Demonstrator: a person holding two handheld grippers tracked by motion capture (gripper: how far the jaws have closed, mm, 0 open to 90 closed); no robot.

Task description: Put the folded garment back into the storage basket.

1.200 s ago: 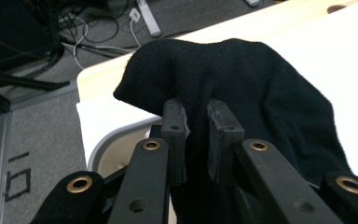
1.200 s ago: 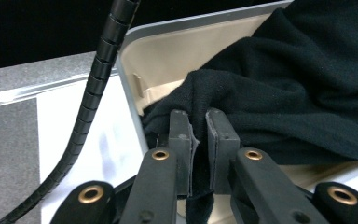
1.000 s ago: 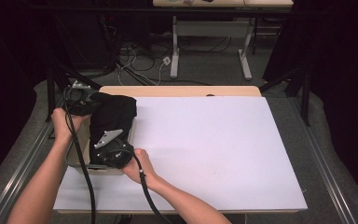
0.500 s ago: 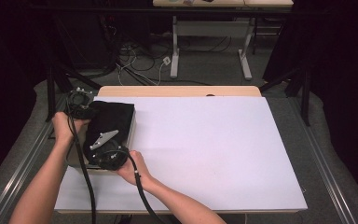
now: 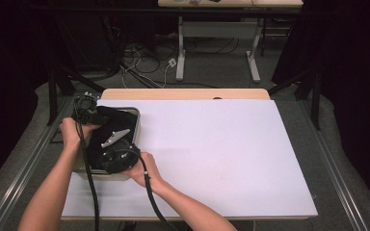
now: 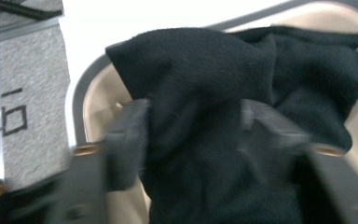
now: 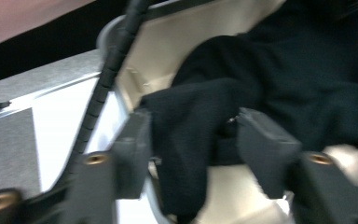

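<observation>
A black cloth point(image 5: 111, 127) lies bunched in a beige tray with a grey rim point(image 5: 136, 120) at the table's left edge. My left gripper point(image 5: 100, 117) reaches in from the tray's far left corner. My right gripper point(image 5: 108, 147) comes in from the near side. In the left gripper view the cloth point(image 6: 223, 93) rises between the jaws of the left gripper point(image 6: 193, 135), which have just been opening. In the right gripper view a fold of the cloth point(image 7: 200, 121) sits loosely inside the right gripper point(image 7: 198, 144), whose jaws have also just been opening, above the tray wall point(image 7: 140, 79).
The white table top point(image 5: 221, 154) stretches to the right of the tray, with a wooden strip point(image 5: 183, 94) along its far edge. The left gripper's black cable point(image 7: 109, 74) crosses the tray's corner. Metal rails point(image 5: 24, 163) run beside the table, and desk legs and cables stand on the floor behind.
Both grippers' jaws have spread apart. The black cloth has sunk into the tray, so the tray's far rim now shows. The left hand has dropped a little.
</observation>
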